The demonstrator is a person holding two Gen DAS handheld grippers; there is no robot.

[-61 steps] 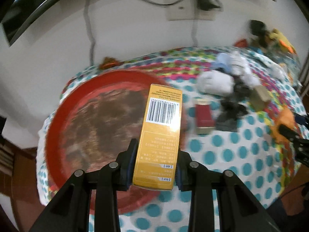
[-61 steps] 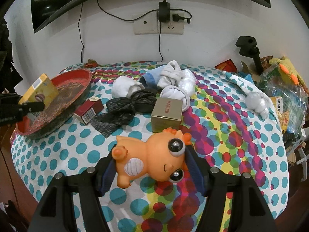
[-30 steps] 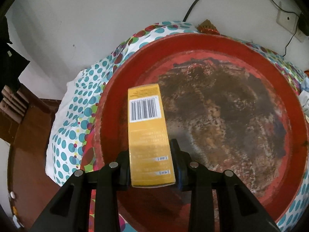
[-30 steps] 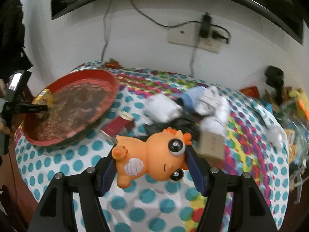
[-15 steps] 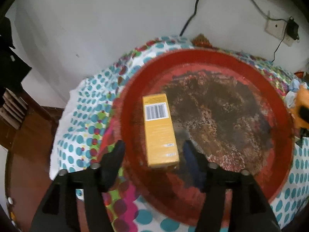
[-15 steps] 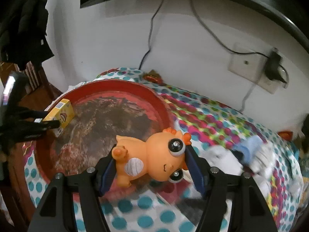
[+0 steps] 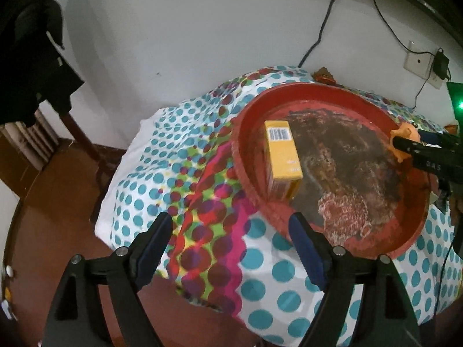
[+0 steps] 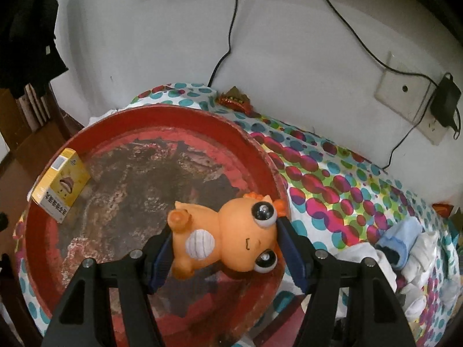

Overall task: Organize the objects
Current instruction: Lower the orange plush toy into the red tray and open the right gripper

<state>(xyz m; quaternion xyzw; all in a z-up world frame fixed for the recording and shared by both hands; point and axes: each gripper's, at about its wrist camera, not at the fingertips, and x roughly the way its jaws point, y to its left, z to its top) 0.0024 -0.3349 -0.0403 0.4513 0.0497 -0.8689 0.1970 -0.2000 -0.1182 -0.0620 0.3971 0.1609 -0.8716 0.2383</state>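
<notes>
Right claw (image 8: 224,248) grips orange toy (image 8: 225,234) (underside hidden); left claw (image 7: 230,235) gapes.

The big red tray (image 8: 262,156) has lots of bare floor in the middle. Only the yellow box (image 8: 59,185) sits at its left rim.

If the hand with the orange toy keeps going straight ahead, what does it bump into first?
Probably the red tray. The right gripper holds the toy pointed over the tray's worn middle, so it would likely meet the tray floor or far rim first; depth is unclear.
</notes>
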